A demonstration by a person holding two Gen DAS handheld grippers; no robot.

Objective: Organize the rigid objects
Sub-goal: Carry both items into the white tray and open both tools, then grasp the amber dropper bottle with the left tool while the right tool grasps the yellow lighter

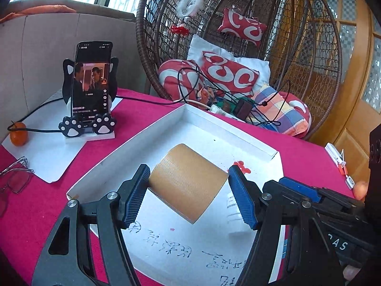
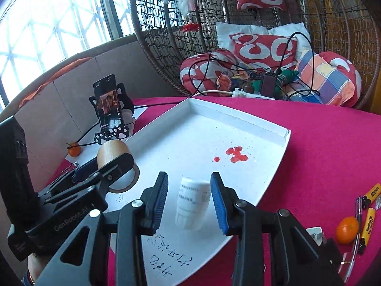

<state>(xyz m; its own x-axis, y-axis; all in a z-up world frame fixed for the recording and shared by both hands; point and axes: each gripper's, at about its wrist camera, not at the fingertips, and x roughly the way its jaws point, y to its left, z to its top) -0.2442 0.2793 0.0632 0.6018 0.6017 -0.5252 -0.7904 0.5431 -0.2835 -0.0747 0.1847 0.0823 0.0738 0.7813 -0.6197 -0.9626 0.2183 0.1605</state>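
In tray (image 2: pixel 273 140), bottle (image 2: pixel 193 202) upright, cap down

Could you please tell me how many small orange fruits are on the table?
2, possibly 3. One orange fruit sits left of the phone stand; another lies by the yellow markers. An orange blob may be that second fruit.

Two close wrist views along their tongs toward the wicker chair (image 1: pixel 238 35), sharing the white tray (image 2: pixel 238 124).

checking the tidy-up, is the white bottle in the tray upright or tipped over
Upright, as far as the pictures show: the white bottle stands on the white tray, its label lines horizontal, between the open right tongs.
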